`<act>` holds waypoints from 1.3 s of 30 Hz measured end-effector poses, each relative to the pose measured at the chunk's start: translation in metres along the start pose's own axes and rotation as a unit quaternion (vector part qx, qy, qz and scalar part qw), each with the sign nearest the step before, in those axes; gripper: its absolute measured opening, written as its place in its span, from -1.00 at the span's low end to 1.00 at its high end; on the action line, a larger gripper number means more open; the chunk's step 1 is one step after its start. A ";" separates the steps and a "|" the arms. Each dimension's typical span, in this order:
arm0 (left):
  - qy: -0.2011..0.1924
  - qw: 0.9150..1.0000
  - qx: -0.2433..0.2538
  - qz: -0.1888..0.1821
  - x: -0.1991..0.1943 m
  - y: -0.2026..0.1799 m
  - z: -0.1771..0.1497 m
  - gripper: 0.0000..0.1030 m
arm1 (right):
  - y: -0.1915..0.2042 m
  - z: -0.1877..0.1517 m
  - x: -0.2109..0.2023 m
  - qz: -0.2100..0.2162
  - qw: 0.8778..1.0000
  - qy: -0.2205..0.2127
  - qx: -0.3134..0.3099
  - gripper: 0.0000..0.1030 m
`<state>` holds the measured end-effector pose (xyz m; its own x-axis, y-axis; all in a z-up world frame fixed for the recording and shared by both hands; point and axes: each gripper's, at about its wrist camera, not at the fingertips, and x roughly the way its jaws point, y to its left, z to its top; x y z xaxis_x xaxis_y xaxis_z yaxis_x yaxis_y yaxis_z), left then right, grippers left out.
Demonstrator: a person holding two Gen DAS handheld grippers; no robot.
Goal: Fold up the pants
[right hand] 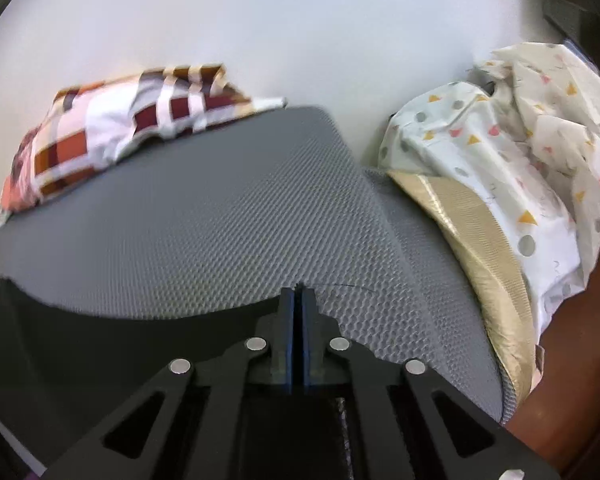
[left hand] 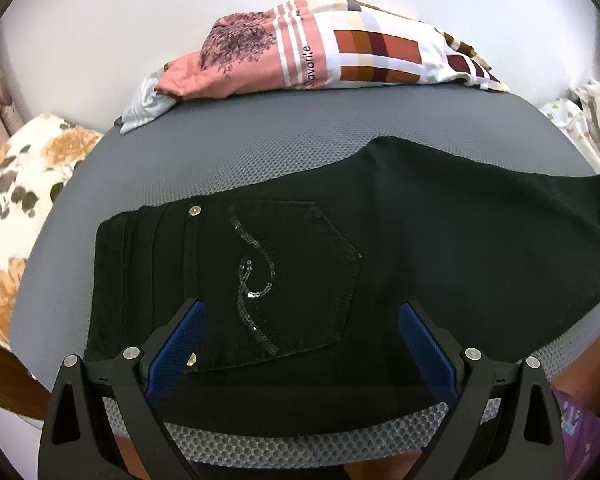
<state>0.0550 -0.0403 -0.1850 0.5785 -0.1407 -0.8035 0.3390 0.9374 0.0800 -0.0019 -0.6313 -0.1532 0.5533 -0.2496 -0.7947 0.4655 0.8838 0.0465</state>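
— Left wrist view: black pants (left hand: pixel 380 248) flat on grey mat (left hand: pixel 228 148), directly ahead of and under left gripper (left hand: pixel 300 320); jaws wide apart, holding nothing.

— Right gripper (right hand: pixel 299 300)?

— Pressed fully together at pants' edge; cloth between the pads, cannot tell. Patterned cloth (right hand: pixel 140 120) beyond, far left.

Left claw (left hand: pixel 302 320) spread wide, angled down; right claw (right hand: pixel 299 300) pinched closed.

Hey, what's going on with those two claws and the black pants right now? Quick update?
Left gripper open above back pocket. Right gripper shut at the black pants' edge; grip unclear. Pants flat on grey mat. Nothing in the way.
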 end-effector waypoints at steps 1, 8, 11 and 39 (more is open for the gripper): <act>0.000 1.000 -0.002 -0.002 0.000 0.001 -0.001 0.88 | -0.007 -0.001 0.007 -0.020 1.000 0.007 0.008 -1.00; 0.001 1.000 -0.002 -0.004 0.000 0.003 -0.004 0.88 | -0.060 -0.016 0.003 0.054 0.990 0.004 0.128 -0.85; 0.001 1.000 0.004 -0.004 0.001 0.000 -0.002 0.88 | -0.063 -0.018 -0.009 0.075 0.989 0.015 0.124 -0.81; -0.015 0.998 0.035 -0.042 -0.014 -0.016 -0.009 0.88 | -0.064 -0.156 -0.067 0.211 0.929 0.058 0.299 -0.30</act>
<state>0.0346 -0.0509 -0.1800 0.5682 -0.2277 -0.7908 0.4369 0.8978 0.0554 -0.1762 -0.6095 -0.1976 0.7116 0.1447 -0.6875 0.5438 0.5061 0.6694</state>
